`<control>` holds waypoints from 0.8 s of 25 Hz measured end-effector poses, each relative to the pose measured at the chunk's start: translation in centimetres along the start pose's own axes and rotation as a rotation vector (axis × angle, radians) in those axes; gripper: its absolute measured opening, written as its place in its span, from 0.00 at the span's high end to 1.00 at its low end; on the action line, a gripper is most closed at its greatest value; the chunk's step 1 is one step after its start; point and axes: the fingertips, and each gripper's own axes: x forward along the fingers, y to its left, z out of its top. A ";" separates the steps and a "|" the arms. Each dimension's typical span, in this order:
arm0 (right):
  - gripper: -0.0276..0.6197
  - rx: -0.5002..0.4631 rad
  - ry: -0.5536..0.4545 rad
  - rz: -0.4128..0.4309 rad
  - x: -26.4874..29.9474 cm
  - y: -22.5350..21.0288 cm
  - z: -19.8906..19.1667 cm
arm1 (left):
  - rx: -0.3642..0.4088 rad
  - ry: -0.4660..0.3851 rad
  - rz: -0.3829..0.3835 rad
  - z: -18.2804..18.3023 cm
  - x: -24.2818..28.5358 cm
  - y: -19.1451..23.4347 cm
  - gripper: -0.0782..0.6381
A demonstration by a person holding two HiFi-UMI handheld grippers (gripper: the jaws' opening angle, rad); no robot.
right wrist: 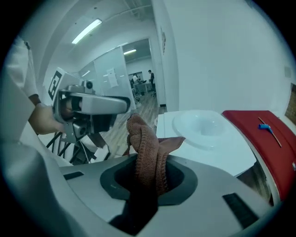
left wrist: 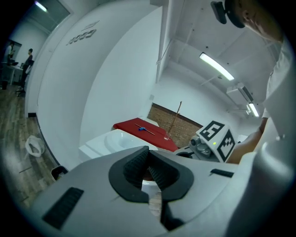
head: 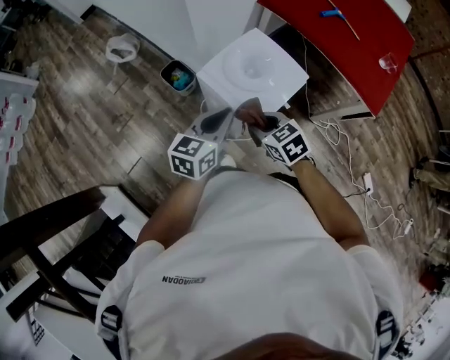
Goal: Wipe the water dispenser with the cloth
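The white water dispenser stands just ahead of me, its dished top also seen in the left gripper view and in the right gripper view. A brown cloth sticks up from between the jaws of my right gripper, which is shut on it. In the head view that cloth hangs near the dispenser's front edge, beside the right gripper. My left gripper is close to its left. Its black pads meet at the tips with nothing between them.
A red table with a blue pen and a clear cup stands right of the dispenser. A small bin sits on the wood floor at its left. Cables trail at the right. A dark frame is at lower left.
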 end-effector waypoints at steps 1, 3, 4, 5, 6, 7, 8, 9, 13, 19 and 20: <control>0.82 0.011 0.024 0.011 0.8 -0.3 -0.2 | -0.003 -0.002 0.010 0.1 -0.3 0.3 0.90; 0.82 0.034 0.067 0.027 1.9 -0.8 -0.9 | -0.010 0.001 0.035 -0.3 -1.0 0.9 0.90; 0.82 0.041 0.085 0.028 2.3 -1.2 -1.3 | -0.015 0.003 0.051 -0.6 -1.4 1.3 0.90; 0.82 0.048 0.097 0.027 2.6 -1.6 -1.6 | -0.021 0.004 0.067 -0.9 -1.7 1.7 0.90; 0.82 0.060 0.104 0.027 2.8 -2.1 -1.7 | -0.027 0.004 0.084 -1.1 -2.0 2.1 0.90; 0.82 0.075 0.106 0.030 2.9 -2.6 -1.8 | -0.032 0.003 0.102 -1.2 -2.2 2.5 0.90; 0.82 0.090 0.106 0.035 3.0 -3.1 -1.8 | -0.038 0.000 0.119 -1.3 -2.3 2.9 0.90; 0.82 0.102 0.105 0.041 3.0 -3.5 -1.8 | -0.044 -0.003 0.136 -1.4 -2.4 3.2 0.90; 0.82 0.107 0.105 0.072 2.8 -5.0 -1.7 | -0.082 -0.029 0.190 -1.2 -1.9 3.6 0.90; 0.82 0.127 0.104 0.183 2.4 -6.9 -2.0 | -0.109 -0.094 0.273 0.2 0.4 2.2 0.90; 0.82 0.142 0.105 0.195 2.2 -7.4 -2.1 | -0.120 -0.099 0.287 0.2 0.8 1.9 0.90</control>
